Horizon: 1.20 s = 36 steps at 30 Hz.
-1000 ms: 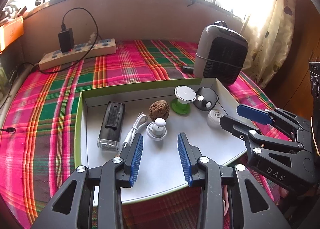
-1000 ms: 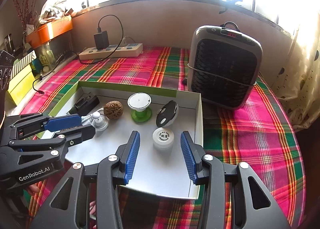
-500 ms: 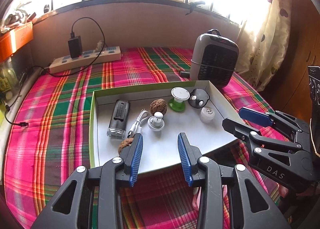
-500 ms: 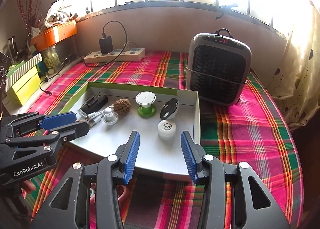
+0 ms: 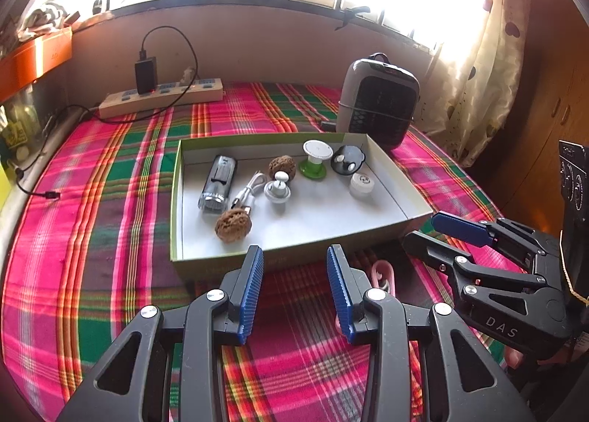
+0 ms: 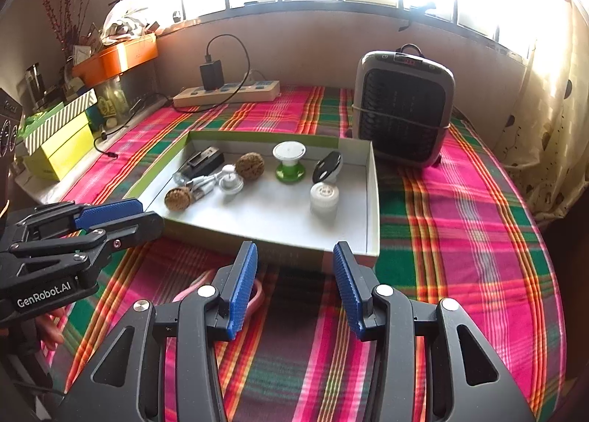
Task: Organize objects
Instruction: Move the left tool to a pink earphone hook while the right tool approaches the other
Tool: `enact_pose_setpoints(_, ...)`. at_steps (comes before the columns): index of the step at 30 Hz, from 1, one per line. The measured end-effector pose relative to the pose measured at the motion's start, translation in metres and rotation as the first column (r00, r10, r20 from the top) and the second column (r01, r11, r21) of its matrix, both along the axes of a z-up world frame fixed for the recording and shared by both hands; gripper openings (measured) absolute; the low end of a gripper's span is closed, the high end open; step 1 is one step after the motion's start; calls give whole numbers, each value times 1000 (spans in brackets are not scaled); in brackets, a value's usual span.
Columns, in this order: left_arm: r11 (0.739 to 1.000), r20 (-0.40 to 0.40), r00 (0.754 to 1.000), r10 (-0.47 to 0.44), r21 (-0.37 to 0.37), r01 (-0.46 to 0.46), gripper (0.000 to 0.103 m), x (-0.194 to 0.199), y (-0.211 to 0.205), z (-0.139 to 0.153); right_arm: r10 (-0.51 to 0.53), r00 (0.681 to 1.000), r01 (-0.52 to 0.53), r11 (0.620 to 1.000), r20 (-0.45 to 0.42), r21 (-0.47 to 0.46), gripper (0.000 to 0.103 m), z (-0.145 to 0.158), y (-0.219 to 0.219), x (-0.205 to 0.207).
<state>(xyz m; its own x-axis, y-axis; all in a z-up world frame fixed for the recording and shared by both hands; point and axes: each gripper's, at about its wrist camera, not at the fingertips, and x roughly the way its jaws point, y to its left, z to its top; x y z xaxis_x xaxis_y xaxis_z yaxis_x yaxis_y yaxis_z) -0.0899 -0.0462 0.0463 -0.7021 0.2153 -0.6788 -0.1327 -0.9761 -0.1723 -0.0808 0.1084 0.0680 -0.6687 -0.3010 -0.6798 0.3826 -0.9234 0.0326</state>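
A shallow white box with a green rim (image 5: 176, 201) (image 6: 371, 201) lies on the plaid cloth. It holds a black flashlight (image 5: 218, 182) (image 6: 200, 166), a white cable (image 5: 247, 190), two walnuts (image 5: 232, 226) (image 5: 282, 167), a white knob (image 5: 277, 190), a green-and-white spool (image 5: 313, 160) (image 6: 289, 162), a black oval piece (image 5: 347, 160) (image 6: 327, 166) and a white cap (image 5: 362, 183) (image 6: 324, 197). My left gripper (image 5: 294, 267) hangs open and empty before the box's near wall. My right gripper (image 6: 294, 263) is also open and empty, just short of that wall.
A grey fan heater (image 5: 379, 101) (image 6: 403, 109) stands behind the box's right corner. A power strip with a black charger (image 5: 162, 98) (image 6: 226, 94) lies by the back wall. A pink object (image 5: 383, 274) (image 6: 254, 293) lies on the cloth beneath the grippers. Boxes (image 6: 59, 142) crowd the left ledge.
Both grippers have drawn back from over the box to in front of its near wall, so the whole box and a second walnut show. Neither grip has changed.
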Motion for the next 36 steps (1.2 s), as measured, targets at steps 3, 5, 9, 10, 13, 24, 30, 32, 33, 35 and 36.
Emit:
enact_pose_setpoints(3, 1000, 16, 1000, 5, 8, -5, 34, 5, -2, -5, 16, 1000, -15, 1000, 16, -11, 44, -4, -2, 8)
enact_pose_setpoints(5, 1000, 23, 1000, 9, 10, -9, 34, 9, -3, -8, 28, 999, -27, 999, 34, -24, 44, -7, -5, 11)
enact_pose_setpoints(9, 1000, 40, 999, 13, 17, -14, 34, 15, -7, -14, 53, 997, -51, 998, 61, -37, 44, -12, -14, 14)
enact_pose_setpoints(10, 1000, 44, 999, 14, 18, -14, 34, 16, -8, -15, 59, 996, -57, 998, 63, -36, 44, -13, -17, 16)
enact_pose_setpoints(13, 1000, 52, 999, 15, 21, -16, 34, 20, -10, -19, 72, 995, -69, 997, 72, -41, 44, -15, -20, 20)
enact_pose_setpoints(24, 999, 69, 998, -2, 42, -1, 34, 24, -13, -24, 29, 995, -30, 999, 94, 13, 45, -24, -19, 23)
enact_pose_setpoints(30, 999, 75, 997, -13, 48, 10, 34, 23, -12, -26, -8, 993, 9, 1000, 114, -7, 45, -25, -6, 19)
enact_pose_setpoints(32, 999, 76, 997, -14, 48, 10, 34, 23, -12, -26, 5, 993, 0, 999, 115, -42, 45, -23, -6, 20)
enact_pose_setpoints(33, 999, 77, 997, -14, 47, 10, 34, 23, -12, -26, 19, 994, -12, 998, 111, -58, 45, -22, -8, 21)
enact_pose_setpoints(35, 999, 80, 997, -16, 47, 12, 34, 23, -12, -27, 46, 993, -39, 997, 113, -62, 45, -22, -15, 22)
enact_pose_setpoints(36, 999, 80, 997, -18, 48, 14, 34, 24, -12, -27, 54, 992, -48, 998, 114, -49, 45, -23, -19, 22)
